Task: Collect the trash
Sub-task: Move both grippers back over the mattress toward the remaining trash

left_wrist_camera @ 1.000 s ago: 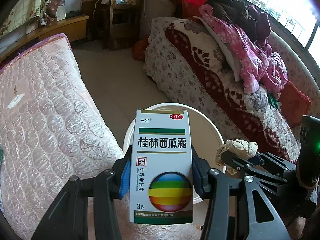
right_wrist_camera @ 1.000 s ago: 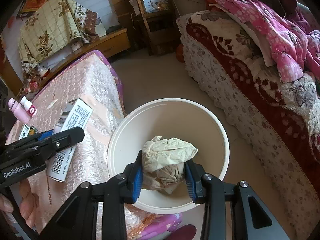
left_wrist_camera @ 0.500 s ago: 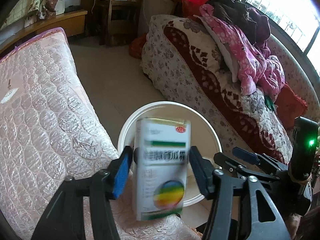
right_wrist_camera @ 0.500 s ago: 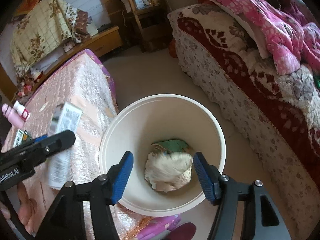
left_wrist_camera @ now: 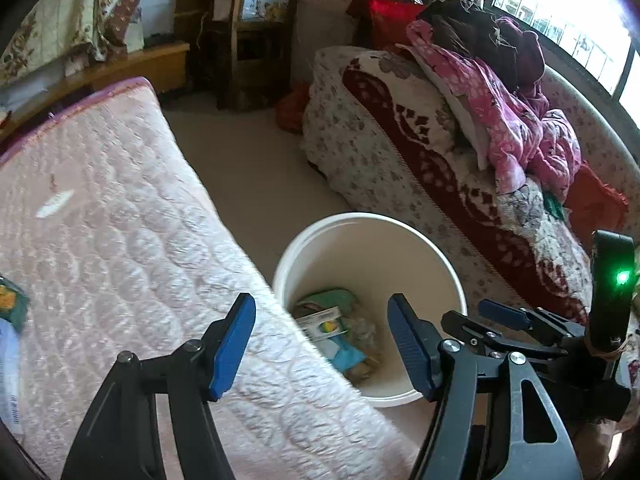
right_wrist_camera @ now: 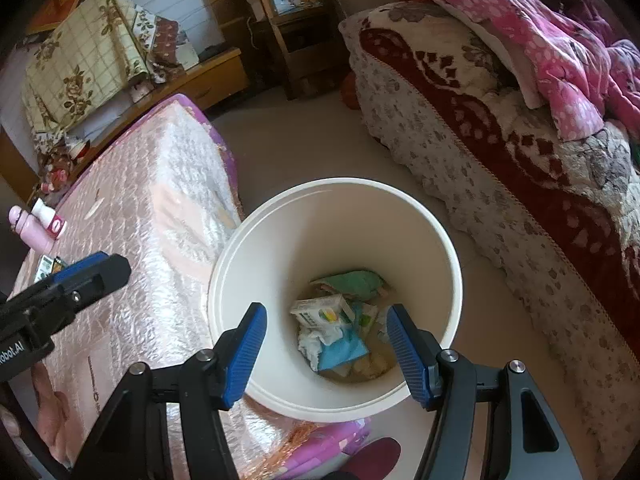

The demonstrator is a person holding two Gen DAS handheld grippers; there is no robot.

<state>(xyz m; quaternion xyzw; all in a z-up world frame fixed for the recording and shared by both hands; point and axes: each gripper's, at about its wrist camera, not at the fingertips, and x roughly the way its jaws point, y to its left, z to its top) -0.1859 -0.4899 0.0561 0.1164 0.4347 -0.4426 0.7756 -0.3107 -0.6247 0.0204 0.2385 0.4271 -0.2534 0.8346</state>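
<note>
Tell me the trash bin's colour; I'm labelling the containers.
Plain cream-white, inside and out. The trash bin shows best in the right wrist view.

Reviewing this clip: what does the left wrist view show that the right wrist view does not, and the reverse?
Only the left wrist view: the window at upper right, and the right gripper seen from the side, with a green light on its body.

Only the right wrist view: two pink bottles on the mattress's far left edge, and the left gripper seen from the side.

Both: the white bin on the floor holding the medicine box and other trash, the pink quilted mattress, and the bed with the pink blanket. Each view's own jaws stand open and empty over the bin.
</note>
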